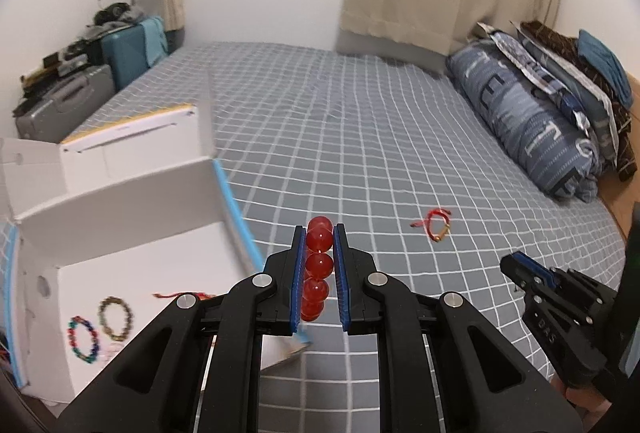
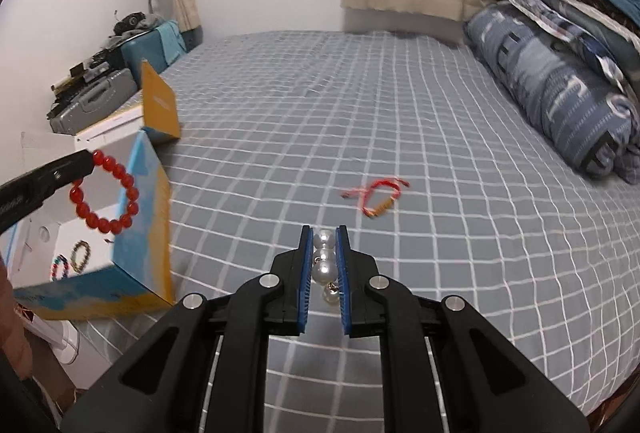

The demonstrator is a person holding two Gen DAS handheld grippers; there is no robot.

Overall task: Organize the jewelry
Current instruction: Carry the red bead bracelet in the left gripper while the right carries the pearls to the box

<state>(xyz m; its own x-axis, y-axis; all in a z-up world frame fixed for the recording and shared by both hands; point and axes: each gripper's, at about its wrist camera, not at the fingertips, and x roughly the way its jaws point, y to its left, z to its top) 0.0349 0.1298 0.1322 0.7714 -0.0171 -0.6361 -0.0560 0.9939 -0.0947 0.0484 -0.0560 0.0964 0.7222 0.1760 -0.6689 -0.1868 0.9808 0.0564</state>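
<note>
Red bead bracelet (image 1: 319, 265) between left fingers (image 1: 297, 281)

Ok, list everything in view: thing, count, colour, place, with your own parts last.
red bead bracelet: one, red, held above the box
pearl piece: one, white, held over the bed
cord bracelet: one, red and gold, lying on the bedsheet
bracelets in the box: at least two, one multicoloured, one olive
box: one, white inside, blue and yellow outside, at the bed's left edge
bedsheet: one, grey with white grid
pillows: a pile, blue and brown, far right
suitcases: two, grey and teal, far left
left hand-held gripper: black, blue pads
right hand-held gripper: black, blue pads
</note>
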